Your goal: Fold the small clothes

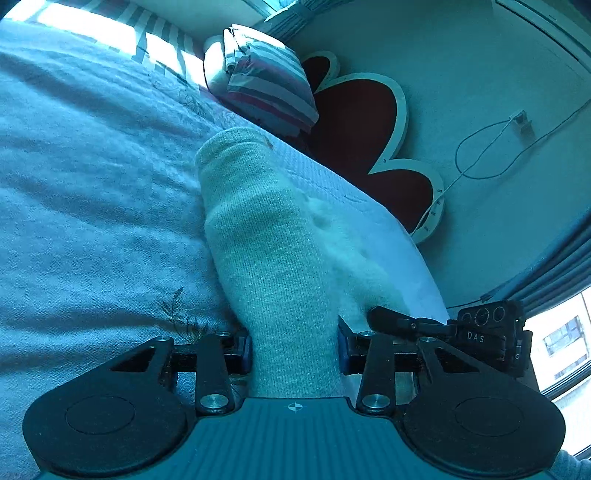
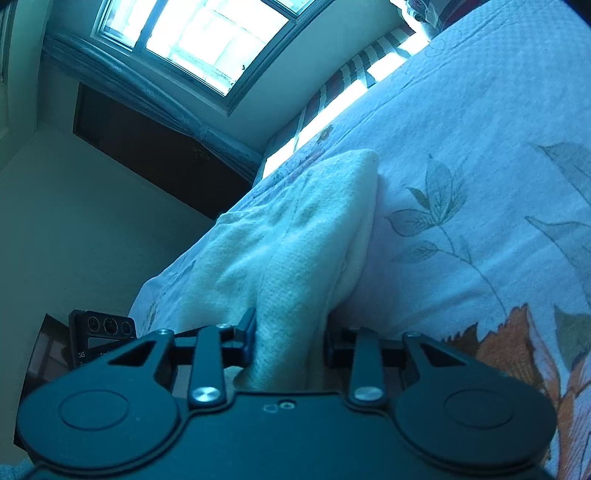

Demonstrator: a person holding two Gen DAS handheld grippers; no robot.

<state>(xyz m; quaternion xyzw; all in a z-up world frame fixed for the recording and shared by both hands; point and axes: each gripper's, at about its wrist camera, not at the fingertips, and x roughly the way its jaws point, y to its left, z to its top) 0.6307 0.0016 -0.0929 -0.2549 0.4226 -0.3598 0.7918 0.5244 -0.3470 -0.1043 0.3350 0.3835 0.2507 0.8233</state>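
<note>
A pale knit garment lies on the bed and runs from my left gripper away toward the pillow. Its near end fills the gap between the blue pads, which press on it from both sides. In the right wrist view the same cream garment is bunched into a ridge, and my right gripper is shut on its near end. The right gripper's body shows just to the right in the left wrist view. The left gripper's body shows at the lower left of the right wrist view.
The bed has a light quilted cover printed with leaves and flowers. A striped pillow lies at the head beside a red scalloped headboard. The bed edge and wall run close along the garment. A window is beyond.
</note>
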